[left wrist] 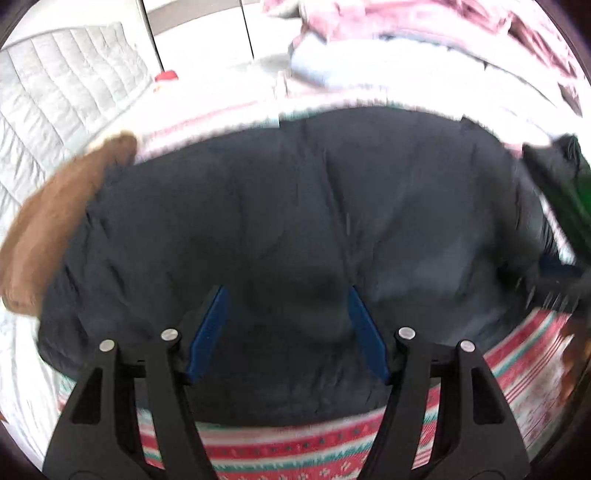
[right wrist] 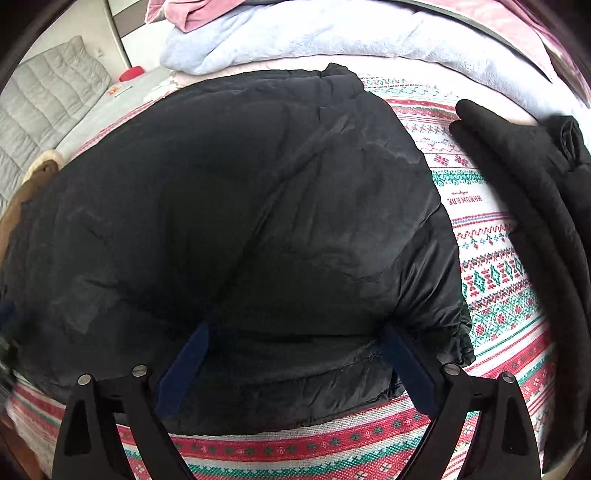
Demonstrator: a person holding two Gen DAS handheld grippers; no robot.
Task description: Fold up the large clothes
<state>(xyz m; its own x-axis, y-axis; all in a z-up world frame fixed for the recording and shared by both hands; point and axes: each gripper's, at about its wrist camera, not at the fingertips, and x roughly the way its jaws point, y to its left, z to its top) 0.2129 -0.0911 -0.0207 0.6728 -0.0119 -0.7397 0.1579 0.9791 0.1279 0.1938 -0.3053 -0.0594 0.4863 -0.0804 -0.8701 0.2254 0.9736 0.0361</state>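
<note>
A large black puffer jacket (left wrist: 295, 206) lies spread on a red, white and green patterned blanket (left wrist: 288, 454). It fills the right wrist view too (right wrist: 229, 206), on the same blanket (right wrist: 495, 266). My left gripper (left wrist: 287, 295) is open, its blue-padded fingers just above the jacket's near part, with nothing between them. My right gripper (right wrist: 295, 328) is open wide, its fingers over the jacket's near hem, nothing gripped. The left wrist view is blurred by motion.
A brown fur piece (left wrist: 55, 229) lies at the jacket's left edge. A second dark garment (right wrist: 535, 206) lies on the right. Pink and pale blue bedding (right wrist: 295, 33) is heaped at the back. A grey quilted cover (right wrist: 44, 103) and a red object (right wrist: 131, 73) are at far left.
</note>
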